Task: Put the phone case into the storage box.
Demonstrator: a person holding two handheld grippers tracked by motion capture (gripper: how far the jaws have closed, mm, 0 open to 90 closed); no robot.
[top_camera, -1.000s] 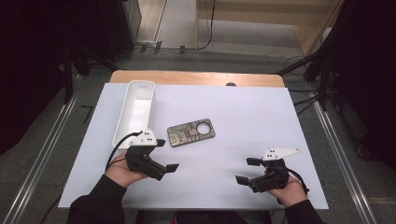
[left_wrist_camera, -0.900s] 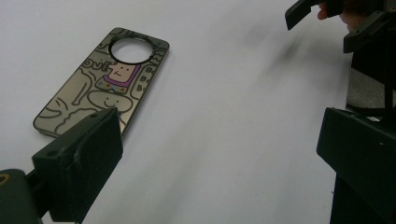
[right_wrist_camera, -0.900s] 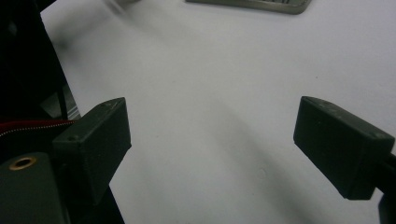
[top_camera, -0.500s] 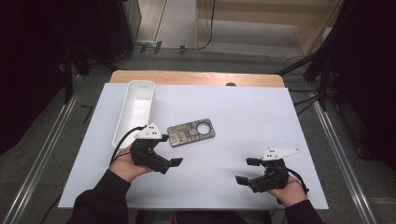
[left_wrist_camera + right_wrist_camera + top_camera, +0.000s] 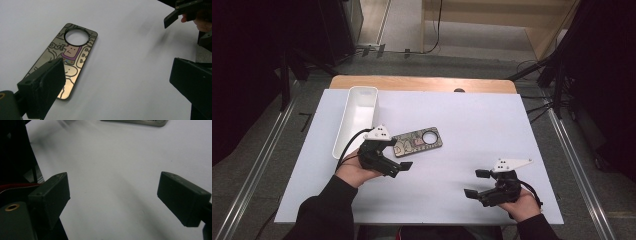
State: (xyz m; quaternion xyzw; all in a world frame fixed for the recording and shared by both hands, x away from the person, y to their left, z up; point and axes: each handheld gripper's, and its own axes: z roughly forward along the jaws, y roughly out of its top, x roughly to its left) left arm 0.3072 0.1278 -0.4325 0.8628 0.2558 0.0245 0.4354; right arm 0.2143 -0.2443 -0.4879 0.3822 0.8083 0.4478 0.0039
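left gripper (image 5: 399, 167) has edged forward toward the door hanger (image 5: 418, 142) since a second ago; jaws apart, empty, one jaw over the hanger's near end in the left gripper view. hanger (image 5: 67, 60) lies flat on the white worktop (image 5: 472, 120), beside a white tray (image 5: 357, 117). right gripper (image 5: 475, 183) unmoved, jaws apart, well apart from it.

Bare white table (image 5: 462, 125) lies open between both grippers; the white bin (image 5: 357, 117) blocks the far left.

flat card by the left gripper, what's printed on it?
The flat card is shiny gold-tan with black-outlined cartoon doodles, a purple patch and a round hole. Best in the left gripper view.
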